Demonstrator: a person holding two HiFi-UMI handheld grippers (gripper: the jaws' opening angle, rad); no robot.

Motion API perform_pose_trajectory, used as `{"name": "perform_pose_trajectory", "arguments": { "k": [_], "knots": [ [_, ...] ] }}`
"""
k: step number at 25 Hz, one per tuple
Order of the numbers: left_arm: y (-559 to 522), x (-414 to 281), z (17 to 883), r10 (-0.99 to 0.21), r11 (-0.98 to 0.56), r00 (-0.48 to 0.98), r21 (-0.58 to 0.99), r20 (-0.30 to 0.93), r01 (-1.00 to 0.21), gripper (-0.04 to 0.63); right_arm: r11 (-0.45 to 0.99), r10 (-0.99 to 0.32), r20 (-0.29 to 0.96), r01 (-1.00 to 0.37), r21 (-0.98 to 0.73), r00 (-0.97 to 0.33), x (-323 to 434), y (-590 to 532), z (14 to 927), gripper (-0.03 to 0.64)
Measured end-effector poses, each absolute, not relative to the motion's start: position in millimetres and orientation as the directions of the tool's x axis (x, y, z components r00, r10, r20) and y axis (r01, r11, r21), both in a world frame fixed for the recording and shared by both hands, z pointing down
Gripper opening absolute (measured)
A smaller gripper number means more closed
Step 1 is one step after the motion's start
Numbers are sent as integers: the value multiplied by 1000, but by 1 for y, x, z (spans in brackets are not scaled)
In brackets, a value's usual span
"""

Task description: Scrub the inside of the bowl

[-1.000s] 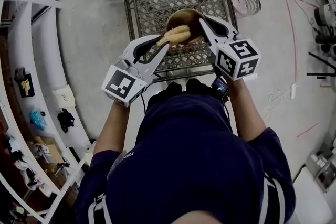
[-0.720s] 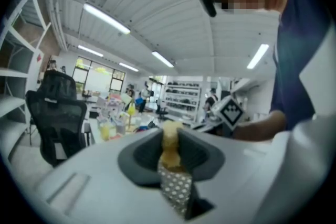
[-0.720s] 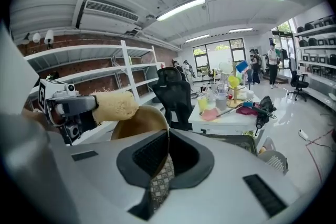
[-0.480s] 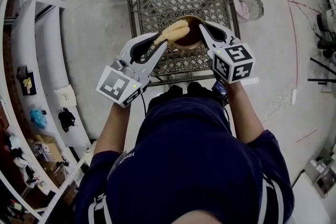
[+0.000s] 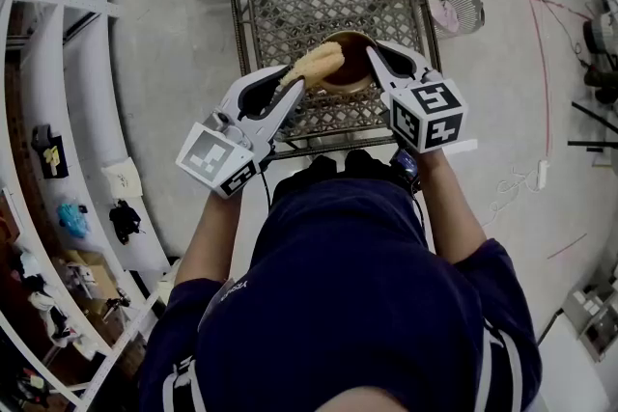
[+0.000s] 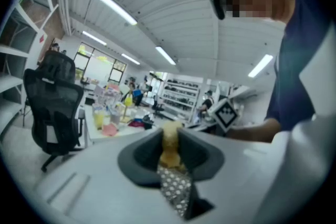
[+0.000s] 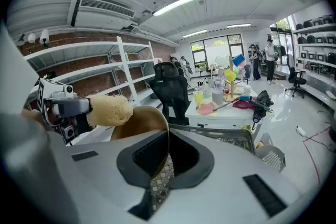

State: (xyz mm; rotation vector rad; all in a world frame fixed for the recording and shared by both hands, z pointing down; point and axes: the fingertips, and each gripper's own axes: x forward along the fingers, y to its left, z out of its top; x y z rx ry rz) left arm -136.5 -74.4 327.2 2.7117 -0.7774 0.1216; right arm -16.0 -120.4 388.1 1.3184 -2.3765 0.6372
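A brown bowl (image 5: 351,63) is held up over a wire basket, tilted on its side. My right gripper (image 5: 375,61) is shut on the bowl's rim (image 7: 164,136); the bowl's tan wall (image 7: 140,122) shows just left of its jaws. A yellow loofah sponge (image 5: 319,65) is clamped in my left gripper (image 5: 293,88), which is shut on it. The sponge's far end lies at the bowl's left rim. In the right gripper view the sponge (image 7: 108,109) sits against the bowl's upper left edge. In the left gripper view the sponge (image 6: 170,145) sticks up between the jaws.
The metal wire basket (image 5: 261,10) stands on the floor under both grippers. A pink-lidded container (image 5: 453,5) sits to its right. A black office chair (image 6: 55,105) and a cluttered white table (image 7: 226,112) stand beyond. Shelving runs along the left.
Both grippers, with bowl and sponge, have shifted slightly up and away over the basket. The sponge's tip has slid a little along the bowl's left rim.
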Motion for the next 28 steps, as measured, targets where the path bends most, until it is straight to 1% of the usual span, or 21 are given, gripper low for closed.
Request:
{"name": "perform_pose_trajectory", "arguments": {
  "k": [4, 11, 28],
  "knots": [
    [-73, -137, 330, -503, -796, 849, 294, 163, -529, 77, 469, -700, 501, -857, -214, -508, -16, -120, 389, 15],
    [-77, -129, 320, -487, -815, 856, 262, 172, -516, 77, 466, -701, 501, -858, -216, -508, -12, -123, 390, 15],
    [-81, -133, 322, -487, -812, 855, 266, 179, -519, 77, 468, -700, 498, -856, -221, -512, -13, -126, 388, 15]
  ]
}}
